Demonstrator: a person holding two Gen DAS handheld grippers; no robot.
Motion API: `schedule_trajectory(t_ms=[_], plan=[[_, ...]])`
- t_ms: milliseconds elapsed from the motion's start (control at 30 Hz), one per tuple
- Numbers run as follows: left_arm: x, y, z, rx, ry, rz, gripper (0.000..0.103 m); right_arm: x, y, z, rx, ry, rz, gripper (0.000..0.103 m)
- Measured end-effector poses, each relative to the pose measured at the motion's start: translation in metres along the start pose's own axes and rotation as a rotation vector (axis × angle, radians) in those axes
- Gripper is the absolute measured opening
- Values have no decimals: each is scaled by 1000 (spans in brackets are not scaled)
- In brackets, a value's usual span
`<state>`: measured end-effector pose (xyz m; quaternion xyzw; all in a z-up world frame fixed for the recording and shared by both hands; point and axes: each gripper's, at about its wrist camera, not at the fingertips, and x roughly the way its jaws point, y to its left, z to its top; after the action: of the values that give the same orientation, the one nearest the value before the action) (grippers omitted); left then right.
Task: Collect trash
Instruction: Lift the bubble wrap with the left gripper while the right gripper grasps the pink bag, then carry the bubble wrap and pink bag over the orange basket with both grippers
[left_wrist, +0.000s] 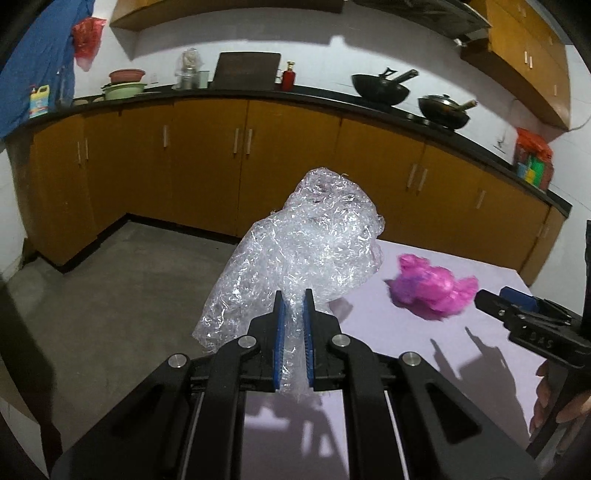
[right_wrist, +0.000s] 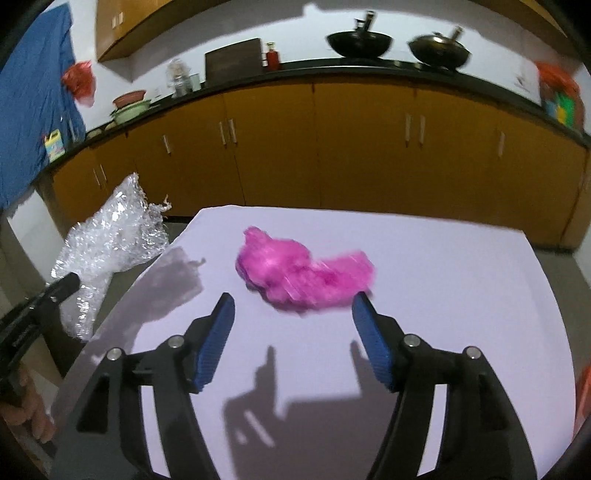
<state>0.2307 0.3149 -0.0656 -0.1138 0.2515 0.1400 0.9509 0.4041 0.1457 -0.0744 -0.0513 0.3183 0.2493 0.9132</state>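
Note:
My left gripper (left_wrist: 294, 295) is shut on a crumpled clear plastic wrap (left_wrist: 310, 240) and holds it up over the left edge of the white table (left_wrist: 461, 354). The wrap also shows at the left of the right wrist view (right_wrist: 114, 229), past the table's left edge, with the left gripper's tip (right_wrist: 68, 284) on it. A crumpled pink plastic bag (right_wrist: 303, 275) lies on the table (right_wrist: 443, 295); it also shows in the left wrist view (left_wrist: 432, 288). My right gripper (right_wrist: 293, 301) is open and empty, just short of the pink bag, jaws spread on either side of it.
Yellow kitchen cabinets (left_wrist: 207, 158) with a black counter run along the far wall. On the counter stand two black woks (left_wrist: 380, 86), a red bottle (left_wrist: 289, 77) and bowls (left_wrist: 123, 86). Grey floor (left_wrist: 122, 280) lies left of the table.

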Motion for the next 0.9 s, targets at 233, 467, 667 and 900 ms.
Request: schedule_trajectory(t_ms=[233,467,667,900], plan=[[28,9,9,-7,7,45,9,41,9,17,-84,-5,-48,78],[43,1,10,24,16,44,9,79,4,8,-122,142,-65,32],[42,-2,12,35,14,35,9,70,-11,6,-50,141,-24,16],[23,-22,15,57,5,-3,9,22,-44,-8,18,116,-37,15]])
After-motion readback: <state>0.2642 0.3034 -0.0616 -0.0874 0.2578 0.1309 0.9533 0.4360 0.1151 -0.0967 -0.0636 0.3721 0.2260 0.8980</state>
